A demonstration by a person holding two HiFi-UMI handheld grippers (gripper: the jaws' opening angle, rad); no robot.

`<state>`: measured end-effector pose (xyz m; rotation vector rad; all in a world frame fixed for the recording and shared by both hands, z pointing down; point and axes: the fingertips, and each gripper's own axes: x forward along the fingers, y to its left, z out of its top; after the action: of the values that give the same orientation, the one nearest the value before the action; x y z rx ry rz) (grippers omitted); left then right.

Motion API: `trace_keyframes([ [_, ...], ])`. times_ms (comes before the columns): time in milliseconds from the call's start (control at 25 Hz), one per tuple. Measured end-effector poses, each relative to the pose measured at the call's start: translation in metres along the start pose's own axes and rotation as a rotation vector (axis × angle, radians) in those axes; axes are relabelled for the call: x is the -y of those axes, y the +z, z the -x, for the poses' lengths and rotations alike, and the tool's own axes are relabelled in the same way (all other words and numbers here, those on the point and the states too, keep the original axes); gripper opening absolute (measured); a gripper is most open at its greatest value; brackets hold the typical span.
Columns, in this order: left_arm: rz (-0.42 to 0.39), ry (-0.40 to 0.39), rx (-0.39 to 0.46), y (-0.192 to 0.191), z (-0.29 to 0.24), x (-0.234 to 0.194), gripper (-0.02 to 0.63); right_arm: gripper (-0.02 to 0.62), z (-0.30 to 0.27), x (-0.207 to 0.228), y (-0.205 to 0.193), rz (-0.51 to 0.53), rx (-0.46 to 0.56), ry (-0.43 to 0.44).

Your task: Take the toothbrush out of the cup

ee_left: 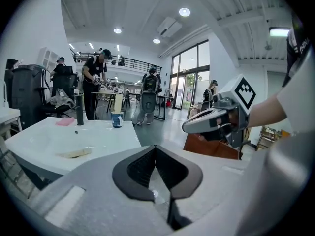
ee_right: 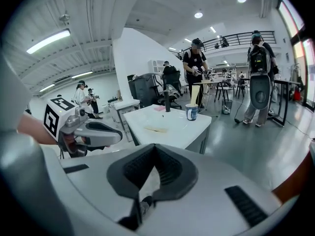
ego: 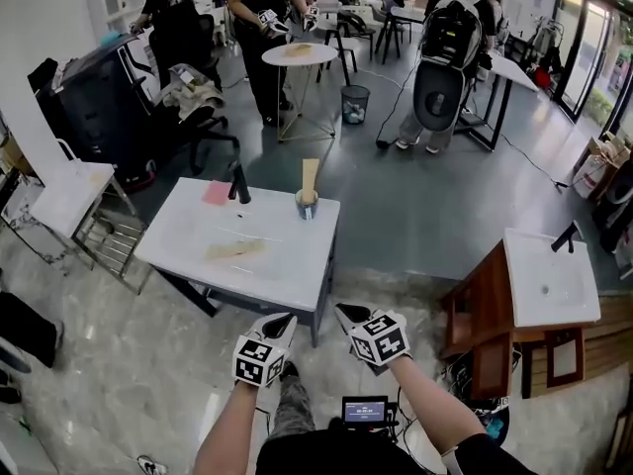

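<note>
A blue-and-white cup [ego: 307, 204] stands at the far right edge of the white table [ego: 198, 231], and a tall beige toothbrush [ego: 311, 176] sticks upright out of it. Both gripper views show the cup [ee_left: 116, 119] [ee_right: 191, 112] and the toothbrush [ee_left: 118, 102] [ee_right: 195, 94] far ahead. My left gripper [ego: 282, 322] and right gripper [ego: 346, 315] hang side by side short of the table's near edge, well away from the cup. Each is shut with nothing between its jaws [ee_left: 155, 147] [ee_right: 154, 146].
On the table are a black upright bottle [ego: 239, 183], a pink cloth [ego: 218, 193] and a flat beige piece [ego: 234, 250]. A wooden stand with a white sink top [ego: 549, 280] is at right, a metal rack [ego: 104, 240] at left. People and furniture fill the back.
</note>
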<state>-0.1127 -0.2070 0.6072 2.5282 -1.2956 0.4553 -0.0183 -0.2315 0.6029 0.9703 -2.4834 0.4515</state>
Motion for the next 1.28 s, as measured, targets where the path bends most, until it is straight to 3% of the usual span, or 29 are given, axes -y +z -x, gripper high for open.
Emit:
trace_keyframes([
  [680,-0.066,-0.131,0.008,0.075,-0.107,-0.154,0.011,0.009,-0.141,0.066,0.109,-0.052,-0.012,-0.119],
  [1000,-0.053,-0.171,-0.014,0.079,-0.134,-0.169,0.011,0.009,-0.163,0.088,0.117,-0.070,-0.032,-0.143],
  [1280,-0.027,-0.137,-0.030,0.084,-0.153,-0.172,0.011,0.009,-0.176,0.110,0.128,-0.058,-0.031,-0.104],
])
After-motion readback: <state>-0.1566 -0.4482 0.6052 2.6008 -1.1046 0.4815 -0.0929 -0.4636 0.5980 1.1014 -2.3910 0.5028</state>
